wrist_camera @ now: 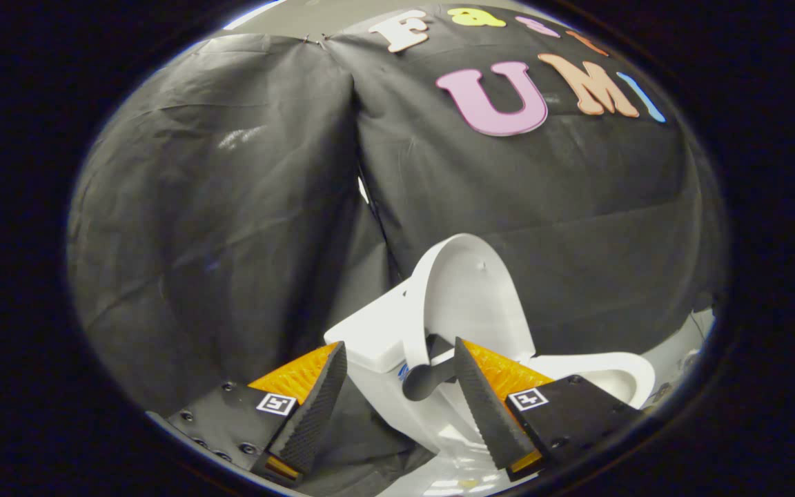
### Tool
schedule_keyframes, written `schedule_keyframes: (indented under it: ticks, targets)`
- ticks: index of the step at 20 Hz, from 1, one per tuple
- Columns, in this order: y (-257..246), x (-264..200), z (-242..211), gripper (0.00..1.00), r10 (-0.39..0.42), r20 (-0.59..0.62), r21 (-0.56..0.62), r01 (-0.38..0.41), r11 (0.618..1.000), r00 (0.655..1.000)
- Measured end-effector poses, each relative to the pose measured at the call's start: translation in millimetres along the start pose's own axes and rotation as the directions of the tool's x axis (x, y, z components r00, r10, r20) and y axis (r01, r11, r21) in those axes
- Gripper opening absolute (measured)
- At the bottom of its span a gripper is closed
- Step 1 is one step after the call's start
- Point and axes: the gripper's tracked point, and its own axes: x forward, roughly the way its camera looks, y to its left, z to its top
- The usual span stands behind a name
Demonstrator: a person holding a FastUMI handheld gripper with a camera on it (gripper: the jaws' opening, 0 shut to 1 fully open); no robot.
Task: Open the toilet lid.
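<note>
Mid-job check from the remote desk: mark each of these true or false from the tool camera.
1. The toilet lid stands raised. True.
2. The tool is shut on the lid. False: its fingers are apart, pressing on nothing.
3. The lid rests back against the tank. True, as far as this view shows.
4. The bowl rim is covered by the lid. False: the rim lies open beside the raised lid.
5. Black cloth hangs behind the toilet. True.
</note>
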Motion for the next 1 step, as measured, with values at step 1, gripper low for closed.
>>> schedule_keyframes:
  ticks: [1]
  targets:
    - [-9.2, -5.7, 9.6, 0.95, -0.01, 0.024, -0.02, 0.011, 1.0, 1.0]
